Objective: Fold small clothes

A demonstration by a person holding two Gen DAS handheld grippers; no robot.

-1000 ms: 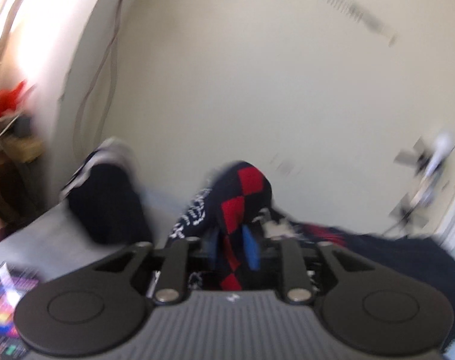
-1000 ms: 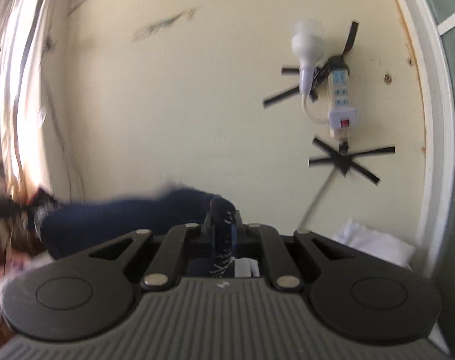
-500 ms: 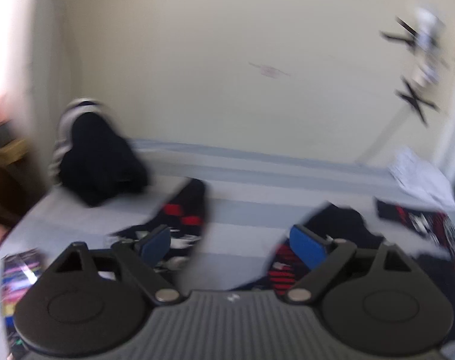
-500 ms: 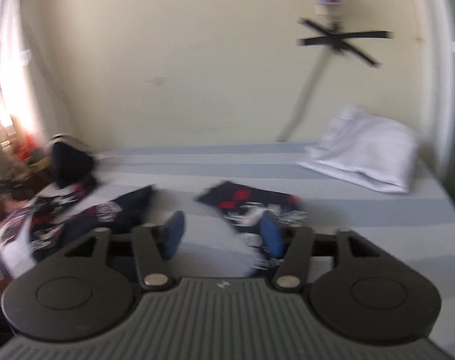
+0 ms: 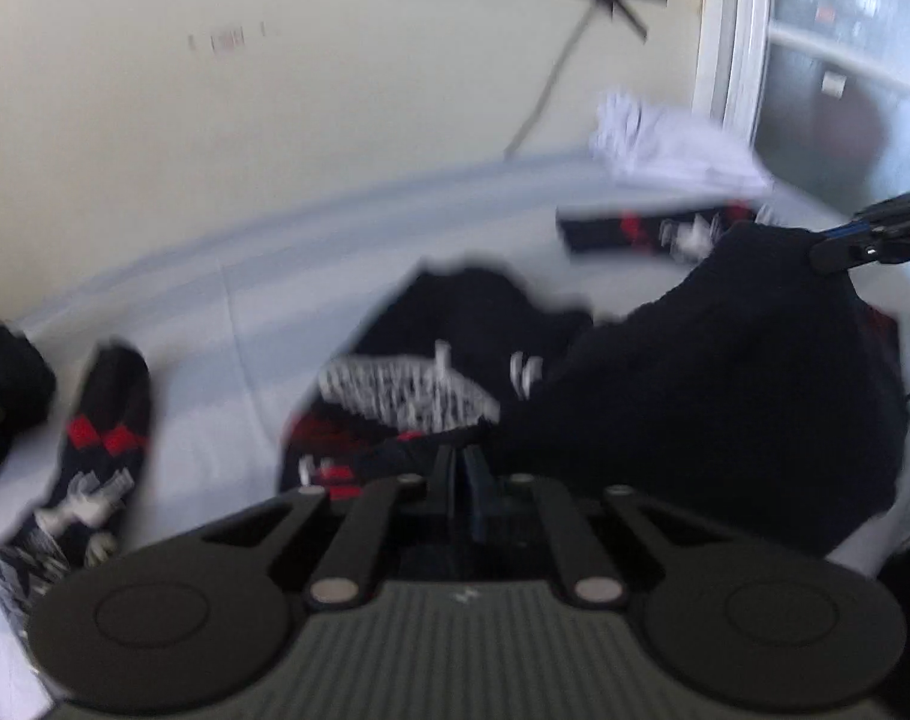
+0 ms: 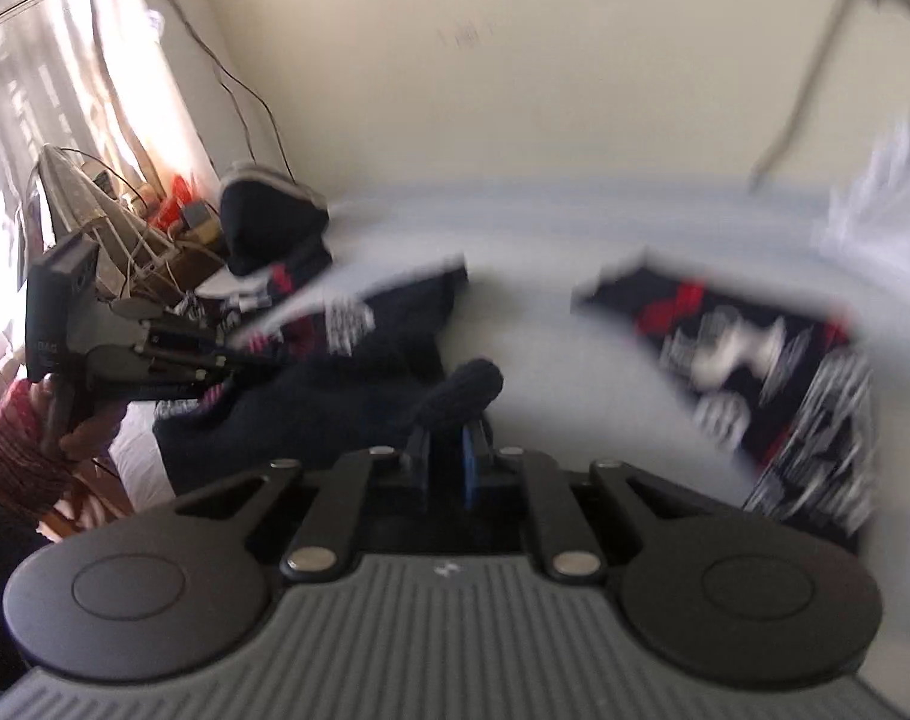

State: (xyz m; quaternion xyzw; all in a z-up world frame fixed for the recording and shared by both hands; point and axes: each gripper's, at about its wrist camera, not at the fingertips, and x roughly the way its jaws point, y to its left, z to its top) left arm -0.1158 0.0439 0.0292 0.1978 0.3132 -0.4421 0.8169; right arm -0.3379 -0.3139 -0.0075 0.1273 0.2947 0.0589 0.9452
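Both grippers had just clamped onto one dark garment [image 5: 724, 372] on the bed [image 5: 227, 324]. The left gripper [image 5: 460, 462] was clenched, jaws together on a dark fabric edge near the patterned part. The right gripper [image 6: 449, 450] was clenched too, pinching a rolled dark corner of the same cloth that stuck up between its jaws. In the left wrist view the right gripper showed at the far right edge, with the cloth hanging from it and stretched between the two grips. In the right wrist view the left gripper showed at left, held by a hand [image 6: 83, 420] in a red knit sleeve [image 6: 11, 456].

Other small pieces lay spread apart on the sheet: a patterned sock [image 5: 95, 432] at left, a flat patterned piece [image 6: 754, 360] at right, a dark bundle [image 6: 269, 222] by the wall, a white pillow [image 5: 670, 144] in the far corner. Frames were blurry, so the exact garment type was unclear.

Step judged: pick-up done, start of a fold. Next move likely needs both grips raised and pulled apart to spread the cloth flat, then laid on a bare patch of sheet, clear of the neighbouring pieces.
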